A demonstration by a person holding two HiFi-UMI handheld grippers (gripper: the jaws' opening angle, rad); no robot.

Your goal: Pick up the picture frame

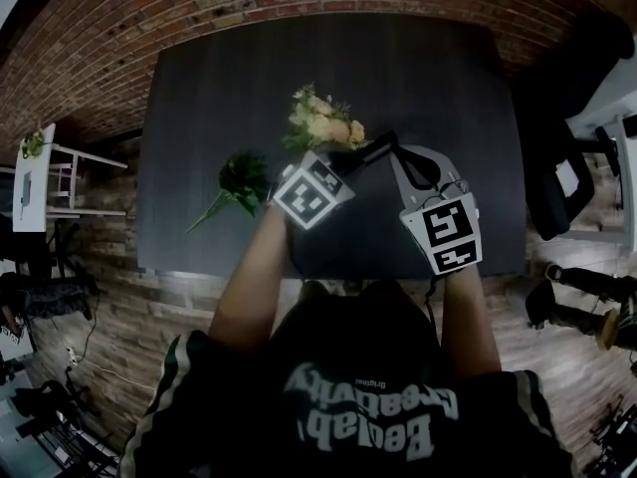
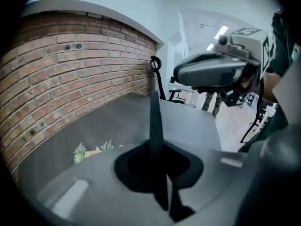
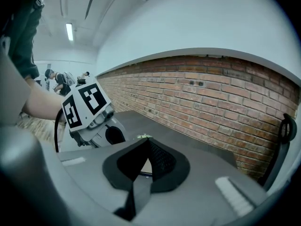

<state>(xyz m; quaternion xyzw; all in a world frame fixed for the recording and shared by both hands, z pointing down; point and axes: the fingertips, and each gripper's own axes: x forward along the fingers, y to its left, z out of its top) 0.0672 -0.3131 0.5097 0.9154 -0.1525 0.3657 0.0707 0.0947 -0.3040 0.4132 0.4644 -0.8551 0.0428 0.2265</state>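
The picture frame (image 2: 155, 121) stands edge-on as a thin dark slab between the jaws of my left gripper (image 2: 159, 173), which is shut on it. In the head view the frame (image 1: 370, 153) is a short black bar above the dark table (image 1: 199, 98), between my left gripper (image 1: 350, 167) and my right gripper (image 1: 402, 157). In the right gripper view, a thin tan sliver of the frame (image 3: 146, 166) shows between the right gripper's (image 3: 142, 175) closed jaws. Most of the frame's face is hidden.
A pale flower bouquet (image 1: 323, 122) lies just beyond the grippers. A green sprig (image 1: 239, 182) lies left of them. A brick wall (image 1: 119, 28) borders the table's far and left sides. Black office chairs (image 1: 562, 157) stand at the right.
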